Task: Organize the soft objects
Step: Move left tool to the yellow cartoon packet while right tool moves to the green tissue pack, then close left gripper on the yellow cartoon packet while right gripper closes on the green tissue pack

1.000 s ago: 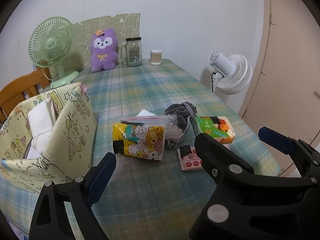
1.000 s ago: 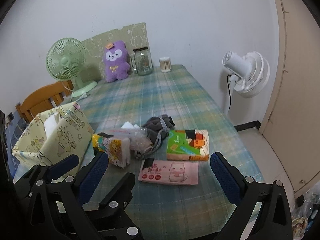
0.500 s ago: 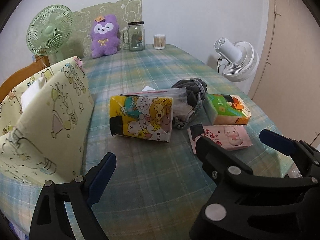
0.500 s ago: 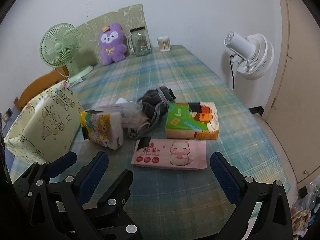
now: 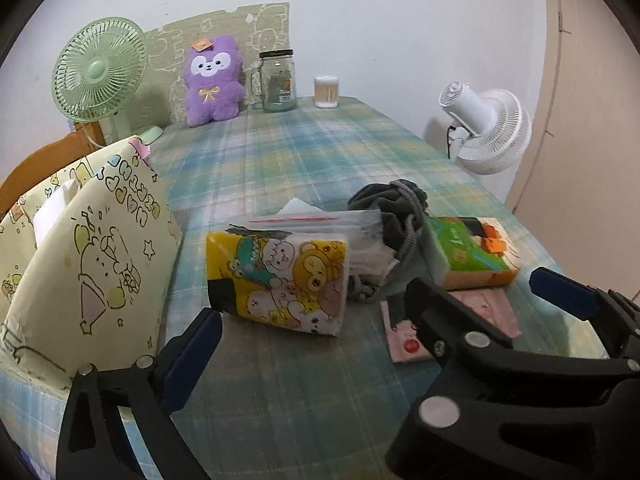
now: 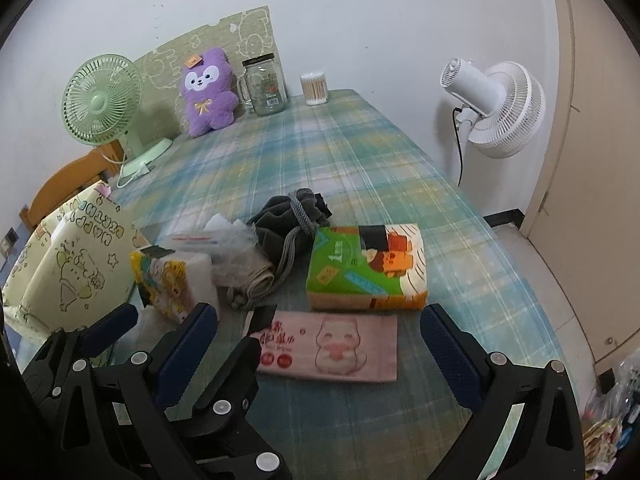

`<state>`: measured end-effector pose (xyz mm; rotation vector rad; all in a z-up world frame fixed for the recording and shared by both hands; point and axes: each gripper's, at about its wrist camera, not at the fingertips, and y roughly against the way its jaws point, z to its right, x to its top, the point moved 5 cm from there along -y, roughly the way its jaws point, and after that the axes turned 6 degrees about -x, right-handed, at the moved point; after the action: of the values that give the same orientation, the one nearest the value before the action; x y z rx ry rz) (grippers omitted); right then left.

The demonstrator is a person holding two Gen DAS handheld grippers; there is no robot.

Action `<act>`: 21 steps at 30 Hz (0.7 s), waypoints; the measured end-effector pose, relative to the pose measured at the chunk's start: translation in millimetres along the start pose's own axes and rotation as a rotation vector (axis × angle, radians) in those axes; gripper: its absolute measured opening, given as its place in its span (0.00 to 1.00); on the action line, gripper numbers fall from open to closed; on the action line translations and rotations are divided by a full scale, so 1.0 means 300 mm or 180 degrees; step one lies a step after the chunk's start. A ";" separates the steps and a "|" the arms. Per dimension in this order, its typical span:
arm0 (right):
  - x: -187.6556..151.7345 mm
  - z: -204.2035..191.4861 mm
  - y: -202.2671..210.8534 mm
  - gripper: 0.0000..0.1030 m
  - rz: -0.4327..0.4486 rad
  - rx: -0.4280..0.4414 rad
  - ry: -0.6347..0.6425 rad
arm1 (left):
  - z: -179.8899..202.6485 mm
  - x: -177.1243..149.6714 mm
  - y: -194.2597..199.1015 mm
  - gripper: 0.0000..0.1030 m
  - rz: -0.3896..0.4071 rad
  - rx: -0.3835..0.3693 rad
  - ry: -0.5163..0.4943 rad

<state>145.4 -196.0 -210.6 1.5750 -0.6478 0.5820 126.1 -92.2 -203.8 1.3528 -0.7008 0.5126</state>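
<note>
A: What lies on the plaid blue-green tablecloth (image 6: 360,152)?

B: At the middle of the right wrist frame, a green and orange soft tissue pack (image 6: 366,266). Just below it lies a flat pink wet-wipe packet with a cartoon animal (image 6: 332,346), close to it or touching, I cannot tell which. Up and left of the green pack is a dark grey drawstring pouch (image 6: 288,220), and left of that a clear crinkled plastic bag (image 6: 228,250).

A: And the yellow one?

B: The yellow cartoon-printed tissue pack (image 5: 280,280) stands at the middle of the left wrist frame, the clear bag behind it. At the left edge is the pale yellow printed fabric bag (image 5: 92,264), mouth open, something white inside.

A: The grippers?

B: The left gripper (image 5: 374,300) has its blue-padded jaws opening wide, with nothing pressed between them; the yellow pack sits just above the left pad. The right gripper (image 6: 320,334) is spread apart, empty, its pads either side of the pink packet's lower part in the frame.

A: The back of the table?

B: A purple plush toy (image 6: 206,94), a glass jar with a handle (image 6: 264,86), a tub of cotton swabs (image 6: 315,89) and a mint-green desk fan (image 6: 104,100). A white fan (image 6: 496,106) stands at right, off the table.
</note>
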 end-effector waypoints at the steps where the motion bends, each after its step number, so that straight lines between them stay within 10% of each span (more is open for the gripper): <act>1: 0.006 -0.001 -0.006 1.00 -0.0006 -0.0004 0.0004 | -0.003 0.003 -0.006 1.00 -0.0013 0.0010 0.0011; 21: 0.068 0.025 -0.094 0.99 -0.0080 -0.0121 -0.0003 | -0.028 0.052 -0.070 0.99 -0.0067 0.0034 0.0108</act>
<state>179.5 -202.9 -217.1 1.5461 -0.6355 0.5471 152.8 -88.2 -207.9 1.3571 -0.6565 0.5220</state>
